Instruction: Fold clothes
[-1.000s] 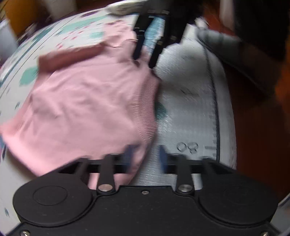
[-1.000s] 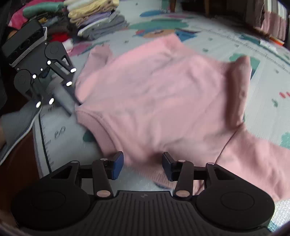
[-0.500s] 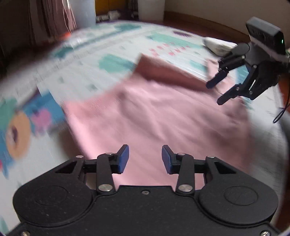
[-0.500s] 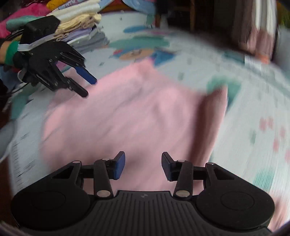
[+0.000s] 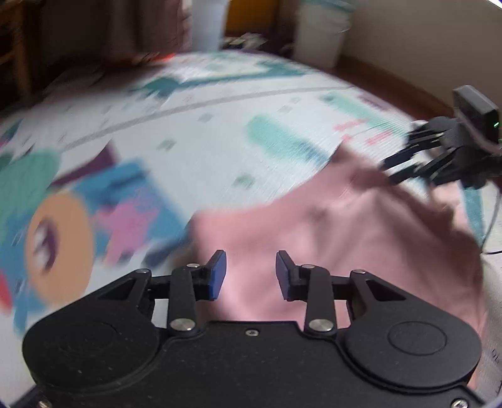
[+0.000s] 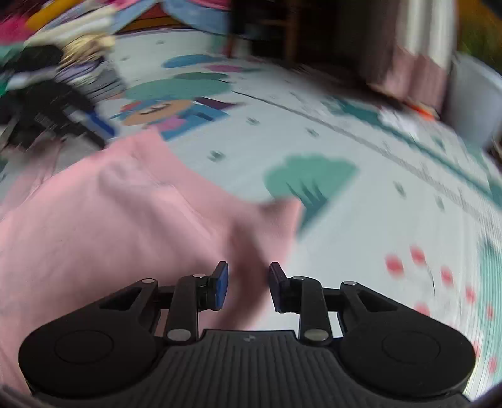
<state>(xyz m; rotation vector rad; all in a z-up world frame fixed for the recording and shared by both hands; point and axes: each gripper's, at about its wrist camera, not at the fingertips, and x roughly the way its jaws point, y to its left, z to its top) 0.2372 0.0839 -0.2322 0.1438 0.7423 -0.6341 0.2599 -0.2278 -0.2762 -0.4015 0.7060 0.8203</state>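
Observation:
A pink sweatshirt (image 5: 339,238) lies spread on the patterned play mat (image 5: 200,131); it also shows in the right wrist view (image 6: 103,226). My left gripper (image 5: 249,273) is open and empty, its fingers just above the pink cloth near one edge. My right gripper (image 6: 248,287) is open and empty over a folded sleeve (image 6: 266,226) of the sweatshirt. The right gripper shows at the far right of the left wrist view (image 5: 439,157); the left gripper shows blurred at the left of the right wrist view (image 6: 62,116).
A pile of folded clothes (image 6: 72,50) lies at the mat's far left in the right wrist view. Dark wooden furniture (image 6: 282,28) and a white bin (image 5: 320,34) stand past the mat's far edge. Both views are blurred by motion.
Both grippers have swung across the sweatshirt toward its far side, staying open. The mat's cartoon picture has come into view. The sweatshirt lies as before.

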